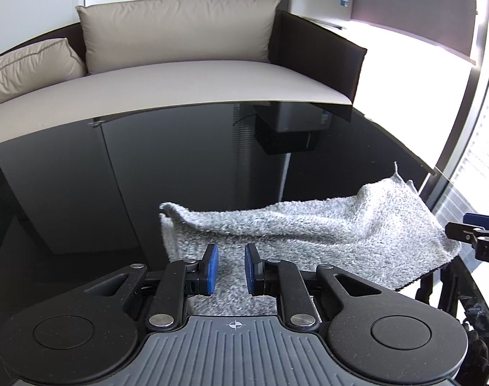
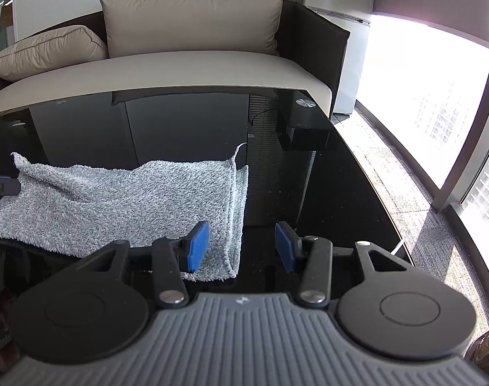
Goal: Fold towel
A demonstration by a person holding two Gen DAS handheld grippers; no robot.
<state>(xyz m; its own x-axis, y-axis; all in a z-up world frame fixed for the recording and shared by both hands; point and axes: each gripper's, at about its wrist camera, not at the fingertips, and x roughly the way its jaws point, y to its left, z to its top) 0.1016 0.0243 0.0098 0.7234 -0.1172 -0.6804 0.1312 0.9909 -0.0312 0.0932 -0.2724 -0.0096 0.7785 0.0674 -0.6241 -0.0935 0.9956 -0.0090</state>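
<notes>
Towel (image 2: pixel 122 206) on black glass table (image 2: pixel 325 186) seemingly folded once already, layered edges stacked by right gripper (image 2: pixel 241 246), top layer rumpled, further fold likely left; grey, fluffy, just ahead of left gripper (image 1: pixel 231 268); both grippers parted, holding nothing.

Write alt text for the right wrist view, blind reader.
A grey fluffy towel, already folded over with rumpled layers, lies on a glossy black table, and the open right gripper sits at its near right corner with one blue finger over the cloth. The left gripper's tip shows at the towel's far left edge. A beige sofa stands behind.
</notes>
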